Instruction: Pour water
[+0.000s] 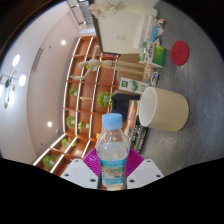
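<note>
Gripper view, tilted hard to one side. Two white fingers [82, 172] at the bottom, magenta pads [96, 160] on their inner faces. Gripper [113, 172] closed onto a plastic water bottle [113, 152]; both pads look pressed to its sides, jaws narrowed to the bottle's width.

Bottle: clear, upright along the fingers, white cap [113, 121] on. Blue-and-white label [113, 170] round the lower body. Water appears to fill it up near the shoulder, though the level is hard to read through the plastic. Bottle base cut off below the fingers.

Beyond the bottle and a little to one side: cream-white cup [162, 108], wide mouth facing toward the camera, inside in shadow, contents not visible. Cup and bottle apart, not touching.

Farther back: wooden shelving [88, 90] with several compartments, small green-and-white items in them, too small to identify. Near the cup, a green box or carton [148, 52], lettering unreadable. Red round object [180, 52] next to it, kind unclear. Dark flat item [129, 86] between shelving and cup, not identifiable.

White ceiling or wall [35, 60] past the shelving, with bright round lights [15, 60].
</note>
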